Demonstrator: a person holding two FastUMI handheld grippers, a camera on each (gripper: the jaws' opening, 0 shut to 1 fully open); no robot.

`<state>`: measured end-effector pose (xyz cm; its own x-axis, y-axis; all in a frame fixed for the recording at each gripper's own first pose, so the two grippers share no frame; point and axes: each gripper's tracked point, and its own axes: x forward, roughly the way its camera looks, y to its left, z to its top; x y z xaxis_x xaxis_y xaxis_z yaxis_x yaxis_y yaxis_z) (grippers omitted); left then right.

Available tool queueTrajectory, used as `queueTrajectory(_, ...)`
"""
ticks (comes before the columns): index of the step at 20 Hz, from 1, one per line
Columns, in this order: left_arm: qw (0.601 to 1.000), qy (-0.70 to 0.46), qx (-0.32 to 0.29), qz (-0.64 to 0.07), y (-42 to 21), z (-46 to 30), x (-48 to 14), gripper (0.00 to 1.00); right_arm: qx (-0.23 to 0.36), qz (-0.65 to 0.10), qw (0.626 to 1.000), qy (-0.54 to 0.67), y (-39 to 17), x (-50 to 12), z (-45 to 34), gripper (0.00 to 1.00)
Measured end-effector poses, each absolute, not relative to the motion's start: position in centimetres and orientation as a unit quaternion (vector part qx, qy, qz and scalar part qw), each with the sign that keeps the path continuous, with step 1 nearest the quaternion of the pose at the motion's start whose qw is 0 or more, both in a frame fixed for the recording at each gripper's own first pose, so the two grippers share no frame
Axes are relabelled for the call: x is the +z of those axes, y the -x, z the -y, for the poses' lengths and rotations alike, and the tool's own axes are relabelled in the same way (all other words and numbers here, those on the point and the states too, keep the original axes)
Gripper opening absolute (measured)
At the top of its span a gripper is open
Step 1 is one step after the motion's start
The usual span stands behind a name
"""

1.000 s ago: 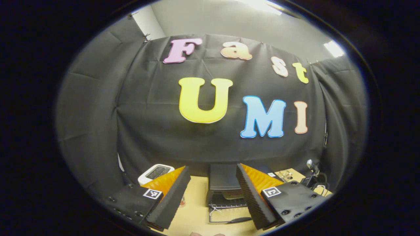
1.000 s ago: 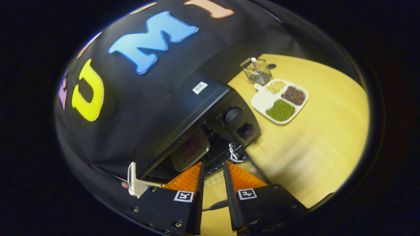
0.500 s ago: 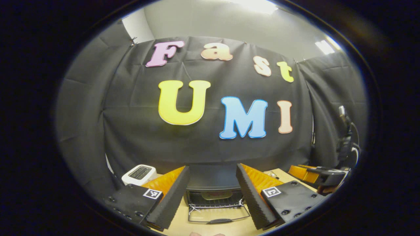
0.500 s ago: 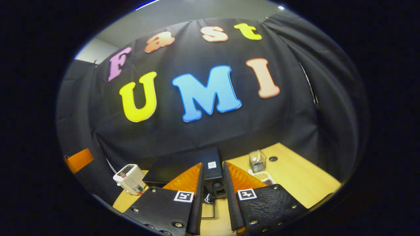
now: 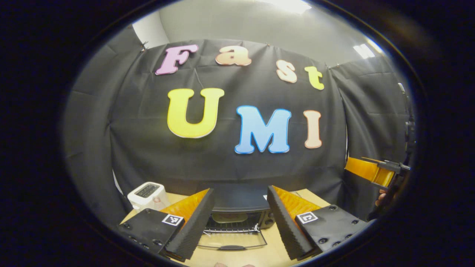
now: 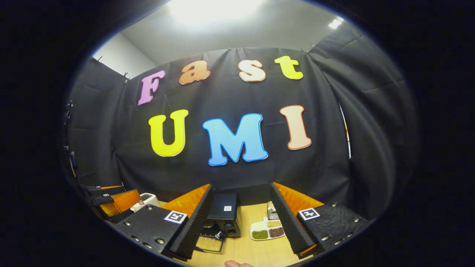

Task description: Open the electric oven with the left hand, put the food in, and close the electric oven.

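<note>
Both tongs, right (image 6: 239, 222) and left (image 5: 239, 222), now hang open and empty, pulled back from the oven (image 5: 237, 207), door (image 5: 232, 241) still down, food (image 5: 228, 217) inside, closing remains.

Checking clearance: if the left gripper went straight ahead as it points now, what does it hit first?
Probably the electric oven, whose door hangs open between the left gripper fingers; depth is unclear.

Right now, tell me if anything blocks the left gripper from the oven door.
Nothing visible does. The left gripper is open and empty, and the oven door lies folded down on the table straight ahead between its fingers. The toaster stands off to the side.
</note>
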<state>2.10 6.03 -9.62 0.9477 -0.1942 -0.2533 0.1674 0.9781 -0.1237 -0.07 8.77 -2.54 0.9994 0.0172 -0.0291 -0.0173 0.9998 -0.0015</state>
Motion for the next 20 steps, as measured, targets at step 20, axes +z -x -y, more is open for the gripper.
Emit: queueTrajectory(20,0.834,0.006,-0.081,-0.546,1.1,-4.5,-40.3,1.00,-0.053,-0.067,0.996,-0.025,1.5,-8.0,-1.8,0.94)
